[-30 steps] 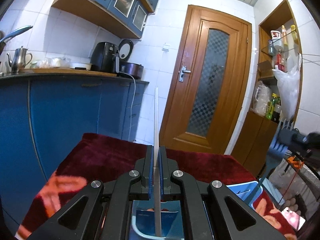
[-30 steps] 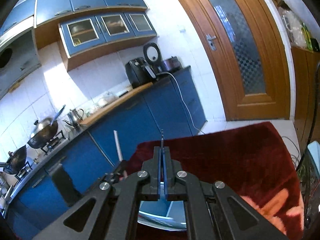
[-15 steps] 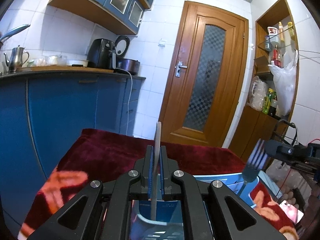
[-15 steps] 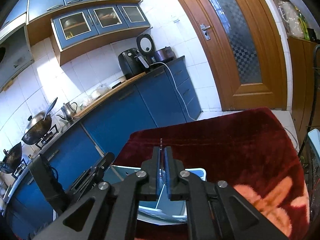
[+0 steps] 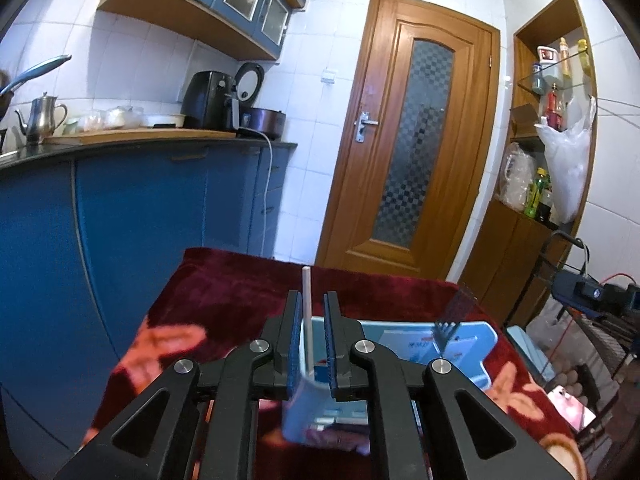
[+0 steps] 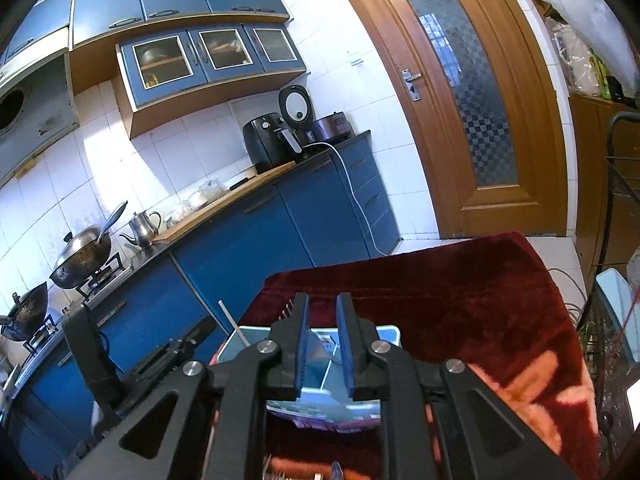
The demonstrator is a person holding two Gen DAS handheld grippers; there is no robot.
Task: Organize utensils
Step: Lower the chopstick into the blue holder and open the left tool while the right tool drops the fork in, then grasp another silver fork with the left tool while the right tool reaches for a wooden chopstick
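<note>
1. Left wrist view: your left gripper has its jaws opening. The white chopstick stands between the pads with a gap on each side, so it is released, not grasped. Its lower end sits inside the blue utensil holder on the red cloth. Its long axis runs nearly upright, the top leaning a little toward the left of the picture.

2. Same view: a fork stands in the holder's right part, tines up and blurred. It is tilted toward the upper right.

3. Right wrist view: your right gripper is also opening, with nothing between the pads. The fork it sits over shows only as tine tips left of the left finger. The chopstick leans up and to the left out of the holder, beside your other gripper.

4. The step looks like the drop-off: both utensils are in the holder. Next, draw each gripper back and clear of its utensil without tipping it.
</note>
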